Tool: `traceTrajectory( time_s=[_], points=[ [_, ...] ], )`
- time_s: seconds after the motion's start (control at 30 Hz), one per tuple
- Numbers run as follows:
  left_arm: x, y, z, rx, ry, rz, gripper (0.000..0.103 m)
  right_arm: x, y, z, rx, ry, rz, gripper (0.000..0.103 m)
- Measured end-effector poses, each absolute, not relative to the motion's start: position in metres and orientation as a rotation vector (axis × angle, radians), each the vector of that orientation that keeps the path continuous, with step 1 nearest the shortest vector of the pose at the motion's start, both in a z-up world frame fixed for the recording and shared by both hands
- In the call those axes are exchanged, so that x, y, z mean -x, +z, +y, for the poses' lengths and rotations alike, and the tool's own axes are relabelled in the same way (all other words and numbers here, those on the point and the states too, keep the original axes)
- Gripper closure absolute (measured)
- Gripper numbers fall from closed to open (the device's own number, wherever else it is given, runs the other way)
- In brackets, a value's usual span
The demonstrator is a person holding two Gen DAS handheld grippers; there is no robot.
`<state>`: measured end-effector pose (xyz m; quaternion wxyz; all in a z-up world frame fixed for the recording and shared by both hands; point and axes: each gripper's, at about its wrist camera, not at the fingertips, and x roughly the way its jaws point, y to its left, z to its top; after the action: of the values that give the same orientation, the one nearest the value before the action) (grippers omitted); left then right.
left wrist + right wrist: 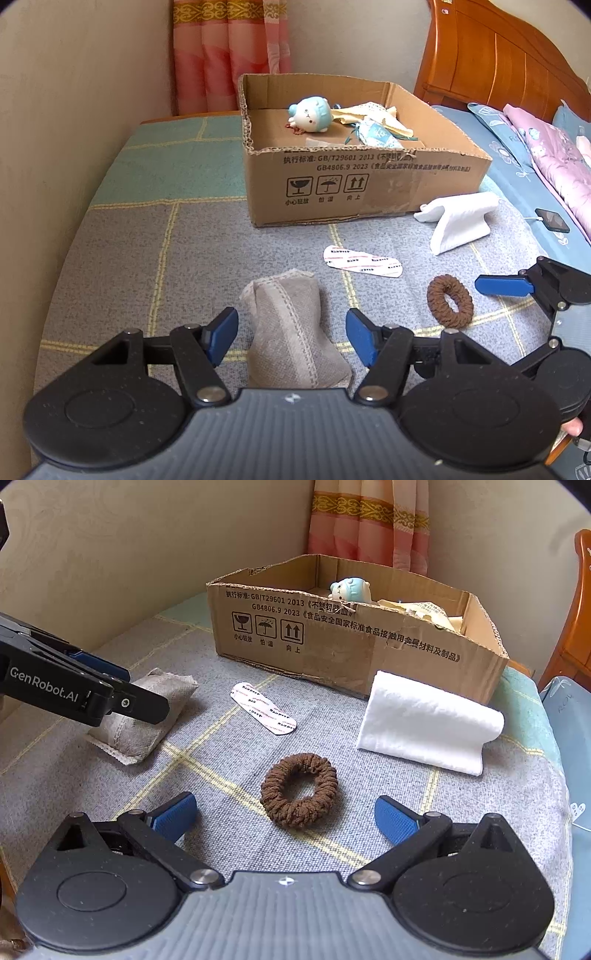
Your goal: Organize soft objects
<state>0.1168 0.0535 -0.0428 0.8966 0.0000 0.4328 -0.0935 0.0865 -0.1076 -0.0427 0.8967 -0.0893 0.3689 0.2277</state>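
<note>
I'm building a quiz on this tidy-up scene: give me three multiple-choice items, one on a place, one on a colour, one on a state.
1. Where is the plush toy?
A. in the cardboard box
B. on the white folded cloth
C. beside the brown hair scrunchie

2. What colour are the gripper pads?
A. red
B. blue
C. yellow

3. How do the right gripper jaws stand?
A. shut on the scrunchie
B. shut on nothing
C. open, clear of the scrunchie

Answers: A, the toy lies on the box floor; B, both views show blue pads; C, the jaws stand wide with bedspread showing between each pad and the scrunchie.
</note>
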Motion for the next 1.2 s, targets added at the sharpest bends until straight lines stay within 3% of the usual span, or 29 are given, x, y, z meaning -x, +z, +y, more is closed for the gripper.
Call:
traceTrajectory(
  time_s=[0.67,0.83,0.97,1.03,1.2],
  points=[
    [-0.116,-0.048,0.055,0.019,-0.188,0.918,0.038,-0.084,-0.042,-0.1,0.146,0.463,0.729,0.001],
    [-0.116,-0.049,0.056,0.014,-0.182,0.922,0.034,-0.087,-0.039,-0.094,0.162,0.46,0.705,0.026],
    [-0.116,-0.05,0.055,0.015,-0.182,0.926,0.033,-0.09,-0.038,-0.095,0.156,0.436,0.703,0.036],
    [-0.116,-0.051,0.054,0.017,-0.184,0.931,0.027,-0.091,-0.037,-0.097,0.148,0.419,0.703,0.046],
    [-0.117,-0.054,0.051,0.022,-0.17,0.938,0.023,-0.09,-0.036,-0.102,0.132,0.401,0.709,0.055]
  ],
)
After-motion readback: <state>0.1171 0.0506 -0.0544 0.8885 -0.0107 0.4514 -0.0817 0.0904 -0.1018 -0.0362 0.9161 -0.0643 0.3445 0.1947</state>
